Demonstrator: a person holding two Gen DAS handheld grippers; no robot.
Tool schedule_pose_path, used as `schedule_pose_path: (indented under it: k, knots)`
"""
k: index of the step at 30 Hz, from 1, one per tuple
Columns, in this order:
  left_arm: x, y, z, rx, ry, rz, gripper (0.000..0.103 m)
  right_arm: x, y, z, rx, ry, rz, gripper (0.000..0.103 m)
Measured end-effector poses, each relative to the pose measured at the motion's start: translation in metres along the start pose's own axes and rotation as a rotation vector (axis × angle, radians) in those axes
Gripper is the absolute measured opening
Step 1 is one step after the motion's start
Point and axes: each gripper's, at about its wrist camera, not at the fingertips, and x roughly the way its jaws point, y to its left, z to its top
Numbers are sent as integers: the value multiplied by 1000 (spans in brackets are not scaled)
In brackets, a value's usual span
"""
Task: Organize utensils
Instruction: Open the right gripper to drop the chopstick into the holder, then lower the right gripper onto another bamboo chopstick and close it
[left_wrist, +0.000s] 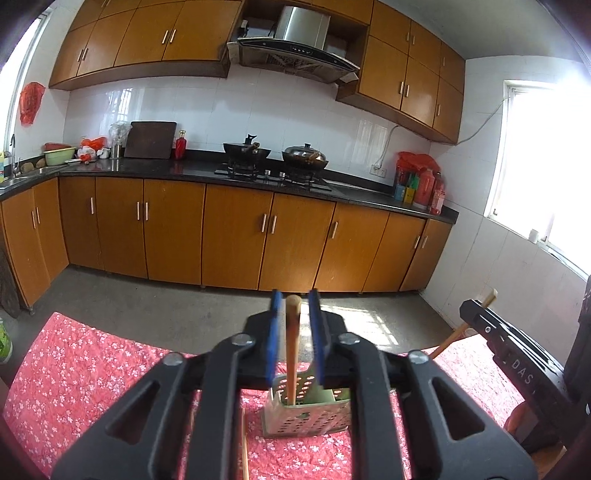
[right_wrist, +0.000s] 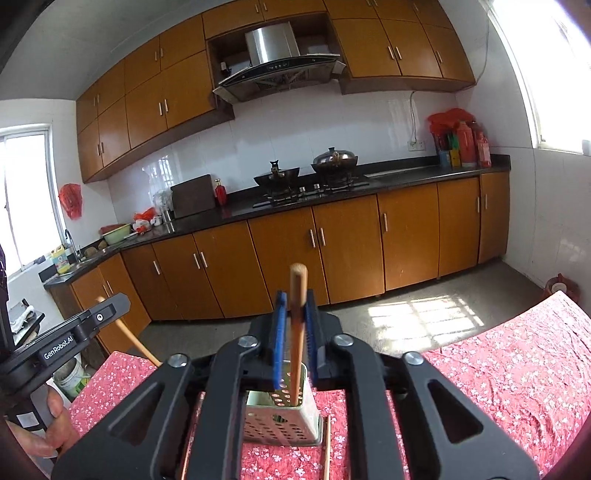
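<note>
grippers (left_wrist: 293, 317) (right_wrist: 295, 317) angled down over holder (left_wrist: 310, 417) — jaws released, chopstick (left_wrist: 293, 343) between each pair

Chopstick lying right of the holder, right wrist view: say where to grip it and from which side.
Take the chopstick mid-shaft from above, jaws across its width. It lies flat on the cloth, running away from the camera, so only the top is free. The holder stands close on its left, so a spot nearer the camera probably suits.

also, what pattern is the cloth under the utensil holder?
Red-pink cloth printed with small white-pink blossoms, clearest in the right wrist view; the perforated holder stands on it.
</note>
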Motion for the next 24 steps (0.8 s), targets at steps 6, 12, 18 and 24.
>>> schedule_pose_path:
  k: [6,12,18,24]
  knots:
    - [-27,10,6,-21,-30,35,49,-28,-1,8,1,-51,-9,42]
    - [-78,35,-3,-7,-44,131,81,-68,-16,4,-1,-72,-52,54]
    - [-84,66,-62,120,127,298,93,-68,-53,-52,9,110,-159,61]
    - [-61,90,-147,240,345,369,93,-28,-77,-142,46,392,-194,46]
